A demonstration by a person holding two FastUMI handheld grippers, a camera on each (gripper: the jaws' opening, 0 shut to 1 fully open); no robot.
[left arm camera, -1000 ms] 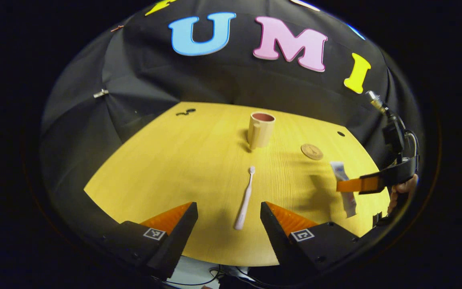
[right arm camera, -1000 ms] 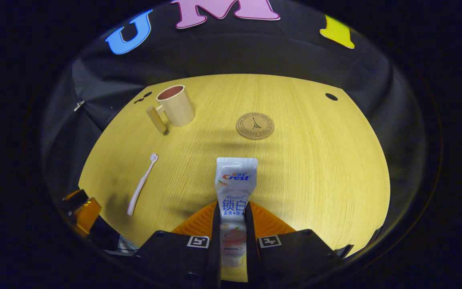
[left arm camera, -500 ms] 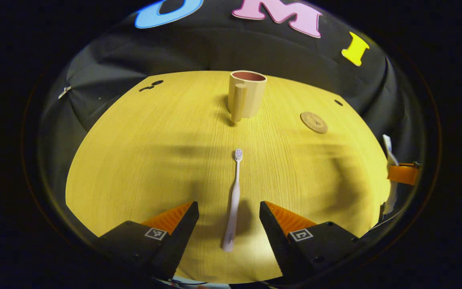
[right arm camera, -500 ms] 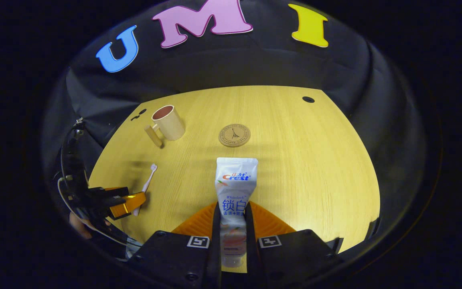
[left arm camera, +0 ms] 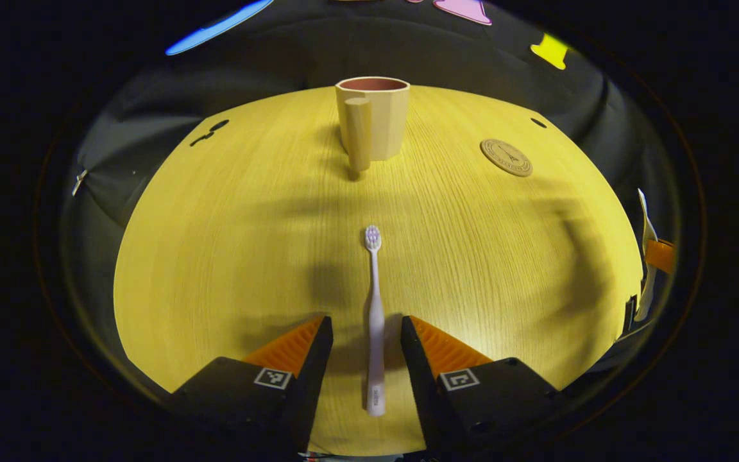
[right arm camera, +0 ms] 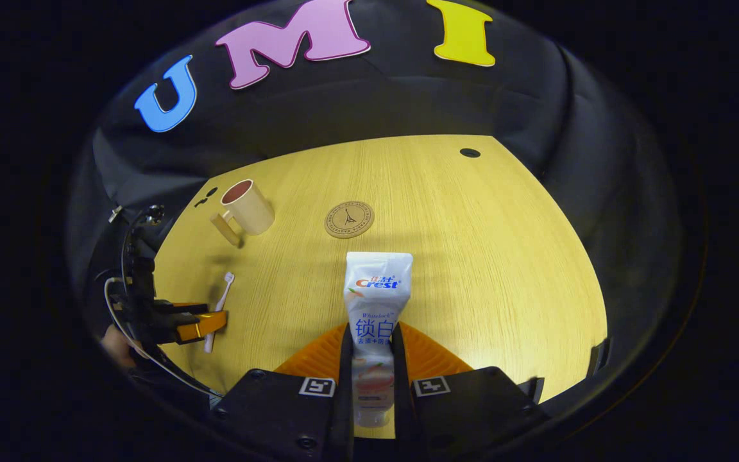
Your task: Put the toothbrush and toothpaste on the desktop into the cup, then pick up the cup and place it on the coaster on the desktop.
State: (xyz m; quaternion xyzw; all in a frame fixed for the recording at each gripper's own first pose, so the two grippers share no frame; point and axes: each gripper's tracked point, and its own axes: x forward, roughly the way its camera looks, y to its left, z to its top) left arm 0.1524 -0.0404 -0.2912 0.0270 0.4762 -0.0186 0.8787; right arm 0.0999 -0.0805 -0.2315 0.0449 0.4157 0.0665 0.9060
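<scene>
Holding the toothpaste [right arm camera: 377, 301] in your right gripper [right arm camera: 369, 359], you have both fingers pressed on the tube's lower body, its flat crimped end pointing forward over the desktop [right arm camera: 485, 256]. Judging by the shadow beneath it, the tube looks lifted clear of the wood, though you cannot be sure from this angle.

Your left gripper [left arm camera: 362, 350] is parted, its fingers straddling the handle of the toothbrush [left arm camera: 374, 321] with a gap on each side. The brush lies flat on the desktop, bristle end pointing toward the cup [left arm camera: 373, 119]. In the right gripper view the left gripper [right arm camera: 206, 324] sits low beside that handle.

The cup stands upright near the far edge, handle facing your left gripper, and looks empty from what its rim shows. The coaster [left arm camera: 506, 157] lies bare, to the cup's right and apart from it.

So the task is at an early stage by my reading: one item gripped, the other bracketed but not yet pinched. Left to do: close on the brush, drop both items into the cup, then carry the cup across to the coaster.
</scene>
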